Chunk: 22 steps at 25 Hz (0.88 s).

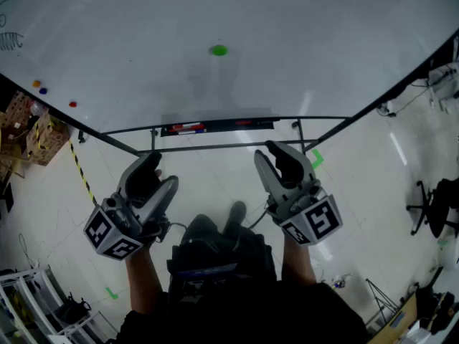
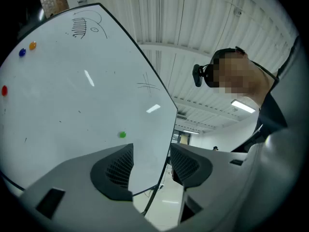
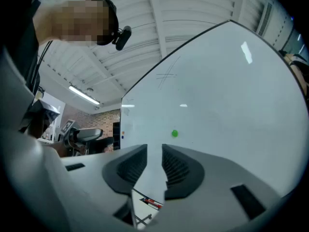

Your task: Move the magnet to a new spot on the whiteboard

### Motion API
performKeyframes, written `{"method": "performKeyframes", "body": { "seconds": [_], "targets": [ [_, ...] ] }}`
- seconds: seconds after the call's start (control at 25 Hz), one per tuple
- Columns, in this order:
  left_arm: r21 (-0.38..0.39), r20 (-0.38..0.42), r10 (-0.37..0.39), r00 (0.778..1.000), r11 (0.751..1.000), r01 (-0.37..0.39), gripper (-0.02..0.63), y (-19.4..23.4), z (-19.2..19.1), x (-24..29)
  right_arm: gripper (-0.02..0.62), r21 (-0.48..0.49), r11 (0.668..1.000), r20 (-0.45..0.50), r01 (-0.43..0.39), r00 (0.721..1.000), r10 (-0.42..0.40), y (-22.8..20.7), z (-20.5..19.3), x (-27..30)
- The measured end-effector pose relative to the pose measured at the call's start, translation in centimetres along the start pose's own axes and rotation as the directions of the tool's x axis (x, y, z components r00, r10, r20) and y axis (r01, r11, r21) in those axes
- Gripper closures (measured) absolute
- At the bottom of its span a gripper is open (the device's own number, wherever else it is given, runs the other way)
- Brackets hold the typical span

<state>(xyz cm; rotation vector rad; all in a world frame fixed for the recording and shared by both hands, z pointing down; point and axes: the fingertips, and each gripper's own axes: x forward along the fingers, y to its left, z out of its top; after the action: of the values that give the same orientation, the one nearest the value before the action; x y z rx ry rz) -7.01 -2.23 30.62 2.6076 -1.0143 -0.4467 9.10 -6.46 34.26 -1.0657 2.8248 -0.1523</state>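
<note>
Well, from the head view I start at the far left, where three small magnets sit near the whiteboard's (image 1: pixel 301 41) lower left edge: an orange magnet (image 1: pixel 36 84), a blue magnet (image 1: pixel 43 90) just beside it, and a red magnet (image 1: pixel 72 104) a little further right. Below them, in the lower left of the frame, my left gripper (image 1: pixel 159 172) hangs off the board and touches nothing. In its own view the jaws stand clearly apart with only board and ceiling showing between them (so that tool is open and empty).

Moving toward the middle, the green magnet (image 1: pixel 219 50) sits alone on the board, in the upper centre of the head view and well apart from both tools. It shows as a small dot just above the left jaw in the left gripper view (image 2: pixel 122 135) and above the right-hand jaw in the right gripper view (image 3: pixel 174 134). Under it, along the board's bottom edge, runs the pen tray (image 1: pixel 215 127) with markers lying in it.

Right of centre, my right gripper (image 1: pixel 276 156) points at the tray from below. Its jaws leave a narrower gap, also with nothing in it.
</note>
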Motion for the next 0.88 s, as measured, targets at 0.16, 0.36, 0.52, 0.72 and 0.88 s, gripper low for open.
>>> {"method": "performKeyframes", "body": {
  "seconds": [0.16,0.36,0.52,0.72,0.88],
  "targets": [
    [0.004,-0.011,0.013,1.0,1.0,-0.013,0.375,0.8,-0.2,0.6,0.488,-0.014,1.0,0.005,0.017,1.0,-0.017,-0.8,0.3,0.9],
    [-0.003,-0.03,0.01,0.999,1.0,-0.01,0.357,3.0,-0.4,0.9,0.488,-0.041,0.998,-0.025,0.052,0.998,-0.053,-1.3,-0.2,2.8],
    [0.013,-0.042,-0.015,0.999,1.0,0.016,0.357,5.5,0.5,0.9,0.488,-0.094,0.99,-0.034,0.107,0.993,-0.111,-1.5,0.0,5.6],
    [0.076,-0.035,-0.067,0.997,0.995,0.07,0.357,7.9,2.9,0.5,0.488,-0.176,0.96,-0.027,0.218,0.974,-0.226,-2.8,0.9,9.6],
    [0.103,-0.033,-0.073,0.997,0.992,0.076,0.357,10.0,4.1,0.1,0.459,-0.248,0.927,-0.015,0.283,0.955,-0.295,-3.8,1.7,12.8]
  ]
}}
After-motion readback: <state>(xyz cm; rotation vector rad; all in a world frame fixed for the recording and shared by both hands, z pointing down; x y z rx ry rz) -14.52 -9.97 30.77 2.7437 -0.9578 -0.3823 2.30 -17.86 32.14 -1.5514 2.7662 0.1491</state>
